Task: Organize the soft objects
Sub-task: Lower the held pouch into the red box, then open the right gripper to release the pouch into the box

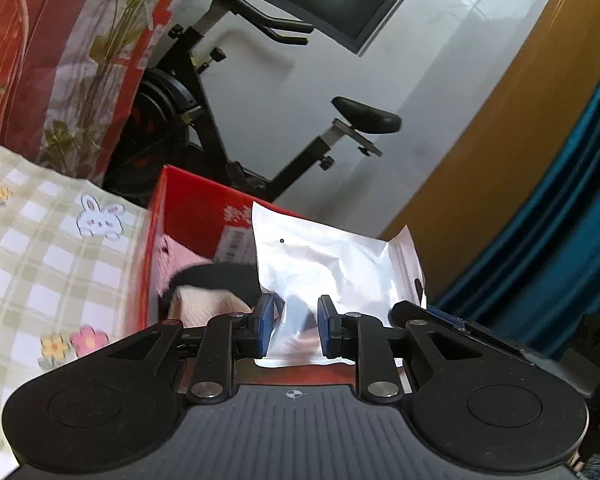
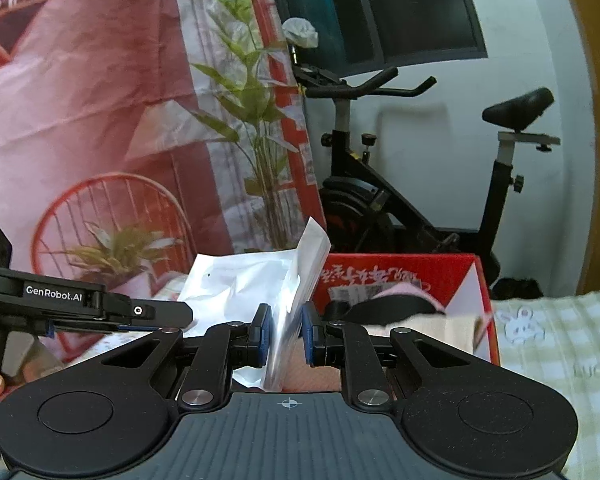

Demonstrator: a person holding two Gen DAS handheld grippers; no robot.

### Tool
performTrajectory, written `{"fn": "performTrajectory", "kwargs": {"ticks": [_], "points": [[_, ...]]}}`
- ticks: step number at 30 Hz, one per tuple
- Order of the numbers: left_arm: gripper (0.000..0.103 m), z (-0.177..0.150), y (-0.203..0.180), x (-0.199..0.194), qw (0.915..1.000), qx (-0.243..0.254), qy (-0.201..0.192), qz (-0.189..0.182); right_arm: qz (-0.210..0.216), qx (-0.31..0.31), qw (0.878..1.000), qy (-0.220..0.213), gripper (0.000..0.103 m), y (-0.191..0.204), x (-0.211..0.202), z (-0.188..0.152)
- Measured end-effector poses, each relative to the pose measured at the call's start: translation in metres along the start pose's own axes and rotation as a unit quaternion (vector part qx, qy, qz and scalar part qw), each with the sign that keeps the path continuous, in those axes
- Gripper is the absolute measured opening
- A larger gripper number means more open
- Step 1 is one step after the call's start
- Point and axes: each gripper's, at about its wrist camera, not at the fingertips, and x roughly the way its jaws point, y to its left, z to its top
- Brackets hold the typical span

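Both tongs, left (image 1: 292, 330) and right (image 2: 286, 334), were clamped on one thin frosted plastic pouch (image 1: 332, 264), held up just in front of the red box (image 1: 188, 204) of soft items; it was judged light, floppy, slippery, best gripped at its edges.

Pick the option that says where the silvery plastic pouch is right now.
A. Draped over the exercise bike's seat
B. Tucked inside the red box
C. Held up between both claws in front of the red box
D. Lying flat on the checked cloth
C: the silvery plastic pouch stands up between the left claw's pads, the right claw grips its edge, and the red box sits behind.
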Motion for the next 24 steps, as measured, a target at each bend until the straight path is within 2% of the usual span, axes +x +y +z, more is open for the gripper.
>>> {"fn": "performTrajectory", "kwargs": {"ticks": [3, 9, 16, 19, 21, 24], "points": [[0.029, 0.009, 0.002, 0.013, 0.9998, 0.011, 0.001, 0.015, -0.006, -0.004, 1.0, 0.007, 0.015, -0.006, 0.022, 0.008], [0.032, 0.023, 0.008, 0.04, 0.9992, 0.018, 0.006, 0.036, -0.029, -0.008, 0.999, 0.021, 0.015, -0.018, 0.062, 0.018], [0.034, 0.025, 0.012, 0.066, 0.9978, 0.024, 0.013, 0.06, -0.071, -0.005, 0.996, 0.061, 0.014, -0.023, 0.104, 0.019], [0.046, 0.024, 0.009, 0.068, 0.9964, 0.041, 0.007, 0.074, -0.105, -0.022, 0.991, 0.078, 0.015, -0.02, 0.114, 0.016], [0.067, 0.023, 0.006, 0.065, 0.9948, 0.057, 0.0, 0.084, -0.126, -0.039, 0.988, 0.082, 0.018, -0.018, 0.117, 0.013], [0.083, 0.024, 0.002, 0.057, 0.9924, 0.076, -0.006, 0.097, -0.135, -0.05, 0.987, 0.073, 0.029, -0.016, 0.111, 0.01]]}}
